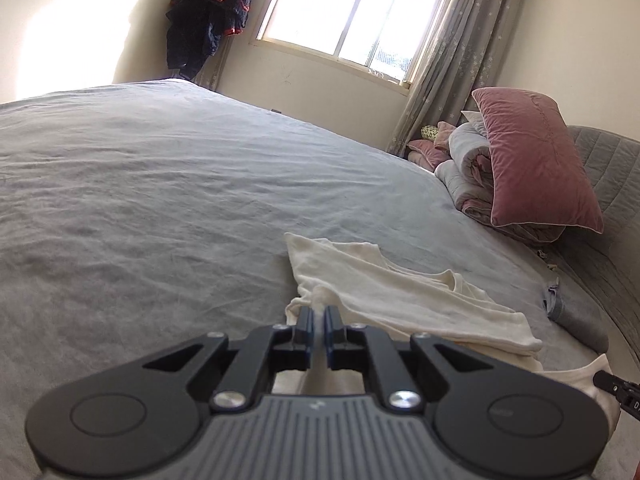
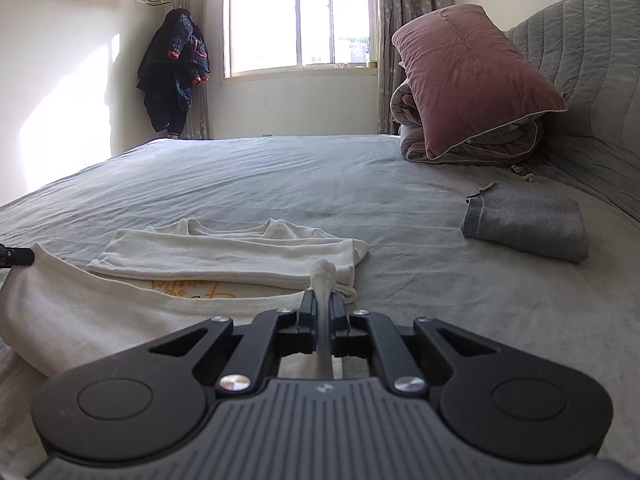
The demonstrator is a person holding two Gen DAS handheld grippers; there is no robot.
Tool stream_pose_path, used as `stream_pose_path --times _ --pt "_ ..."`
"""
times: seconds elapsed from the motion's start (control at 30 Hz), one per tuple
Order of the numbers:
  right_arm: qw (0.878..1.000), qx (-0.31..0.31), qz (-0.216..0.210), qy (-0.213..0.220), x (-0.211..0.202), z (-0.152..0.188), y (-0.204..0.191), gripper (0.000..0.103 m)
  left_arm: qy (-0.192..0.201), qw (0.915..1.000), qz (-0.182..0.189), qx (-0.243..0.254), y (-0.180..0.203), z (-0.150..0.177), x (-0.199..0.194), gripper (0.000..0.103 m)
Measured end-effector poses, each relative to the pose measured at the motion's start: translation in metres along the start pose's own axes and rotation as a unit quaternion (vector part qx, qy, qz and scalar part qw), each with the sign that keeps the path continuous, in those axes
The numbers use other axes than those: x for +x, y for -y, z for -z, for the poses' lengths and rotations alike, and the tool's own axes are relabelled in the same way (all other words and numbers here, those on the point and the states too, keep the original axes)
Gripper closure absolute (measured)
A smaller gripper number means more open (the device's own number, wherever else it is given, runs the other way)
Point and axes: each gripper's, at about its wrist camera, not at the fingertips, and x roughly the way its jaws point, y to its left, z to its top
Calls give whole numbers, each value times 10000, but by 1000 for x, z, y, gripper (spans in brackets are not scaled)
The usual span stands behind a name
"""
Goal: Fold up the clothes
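Observation:
A cream T-shirt [image 2: 224, 252] with orange lettering lies on the grey bed sheet [image 2: 280, 176], its sleeves folded in over the body. My right gripper [image 2: 322, 300] is shut on a bunched corner of its near hem, and the cloth sticks out past the fingertips. In the left wrist view the same cream T-shirt [image 1: 400, 288] stretches away to the right, and my left gripper [image 1: 318, 314] is shut on the other hem corner. The near edge of the shirt hangs lifted between the two grippers. Each view shows a black tip of the other gripper at its edge.
A folded grey garment [image 2: 528, 228] lies on the bed to the right of the shirt. A pink pillow [image 2: 472, 76] leans on a rolled duvet [image 2: 416, 136] against the quilted headboard [image 2: 592, 60]. A dark coat [image 2: 176, 68] hangs beside the window [image 2: 300, 16].

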Motion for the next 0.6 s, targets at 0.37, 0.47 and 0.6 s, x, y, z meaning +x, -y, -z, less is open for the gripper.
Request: stream_pose_path --times 0.37,0.47,0.6 --pt "9993 261 63 -263 53 -13 8 96 -8 9988 -376 301 7 -2 38 97" --pt "9985 370 59 -399 69 -5 10 96 -64 9977 -508 447 6 6 53 97" --pt "9966 516 88 -635 88 9 15 96 -196 9950 -715 670 8 16 74 96"
